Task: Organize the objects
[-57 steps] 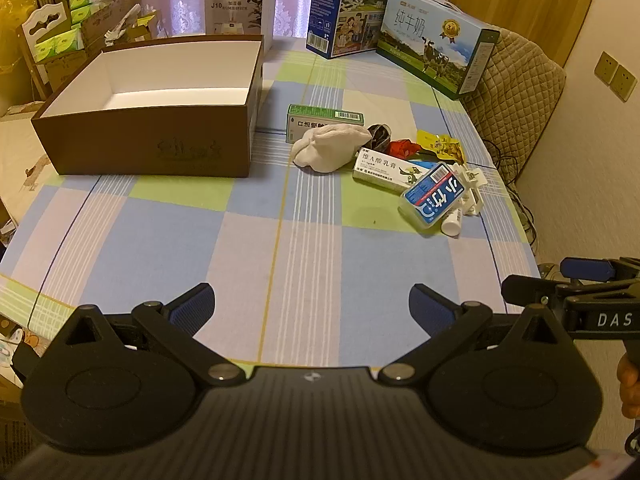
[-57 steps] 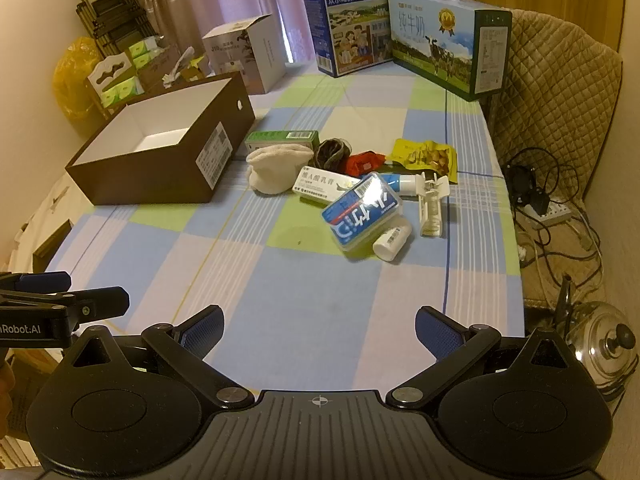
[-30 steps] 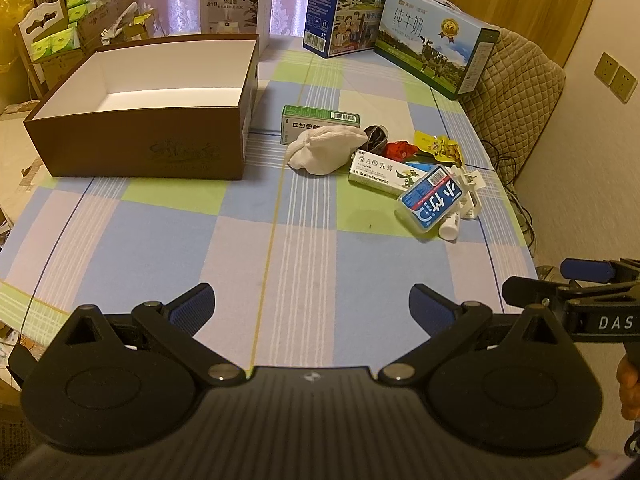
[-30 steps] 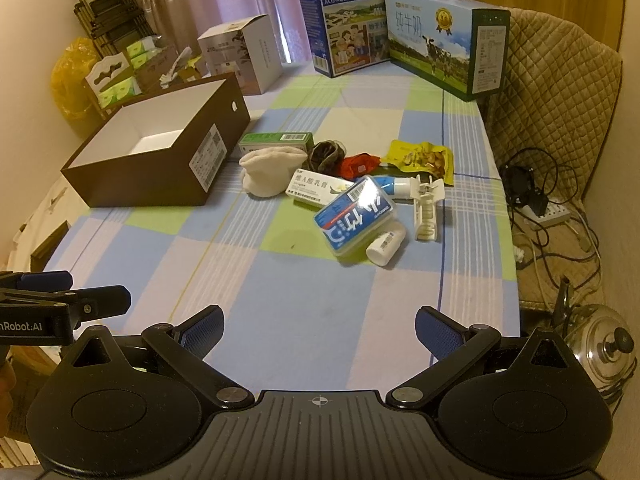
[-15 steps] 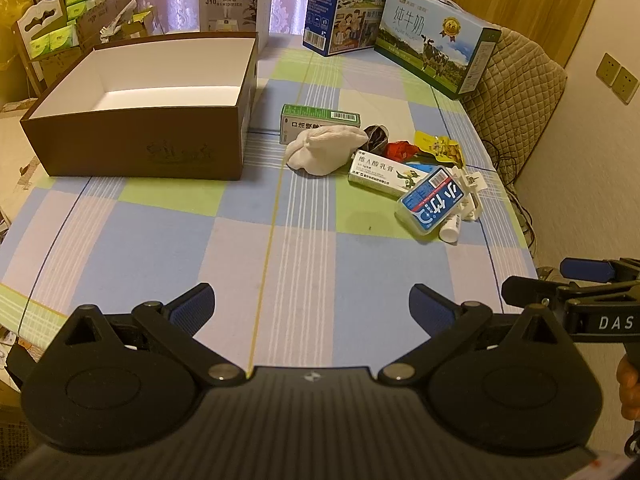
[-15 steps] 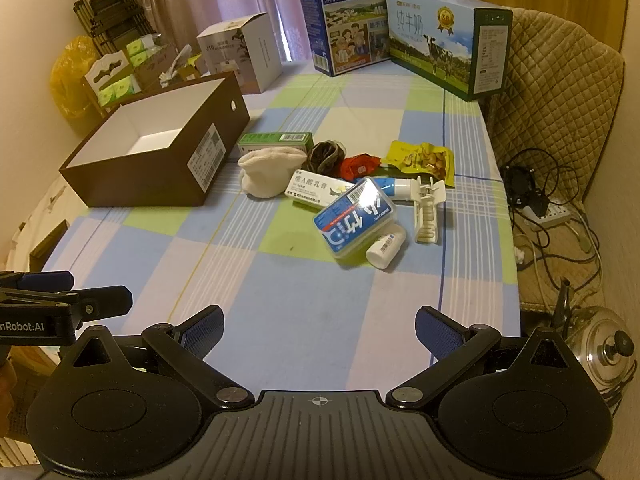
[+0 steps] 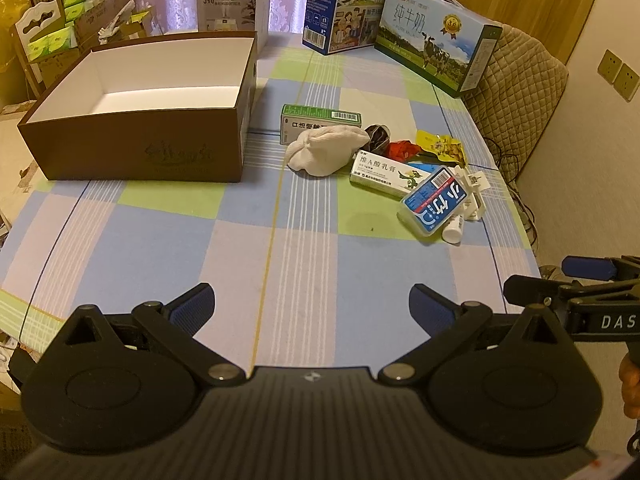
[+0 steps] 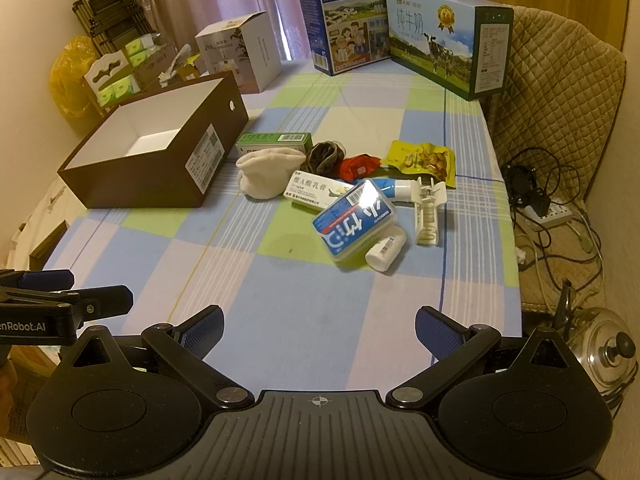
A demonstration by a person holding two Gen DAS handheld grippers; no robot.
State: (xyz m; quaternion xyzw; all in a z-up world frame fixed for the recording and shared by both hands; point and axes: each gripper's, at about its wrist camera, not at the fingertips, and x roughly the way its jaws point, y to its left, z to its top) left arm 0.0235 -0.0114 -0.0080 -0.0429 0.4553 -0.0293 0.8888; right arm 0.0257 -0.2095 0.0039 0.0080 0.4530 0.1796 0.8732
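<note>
Clutter lies in a loose heap right of centre on the checked tablecloth, well apart from both grippers. Nearest the grippers is a blue case, tilted, resting partly on a white bottle that lies on its side. Just right of them lies a white plastic clip, touching what looks like a blue-and-white tube, mostly hidden behind the case. A white carton sits behind the case, and a white cloth bundle lies left of it, against a green carton. Behind these are a dark pouch, a red packet and a yellow snack bag. An open brown box, white inside, stands left of the heap with nothing visible in it. Two milk cartons and a white box stand at the far edge. The left gripper hovers over the near edge, jaws spread wide and holding nothing; the right gripper hovers beside it, likewise wide and holding nothing.
</note>
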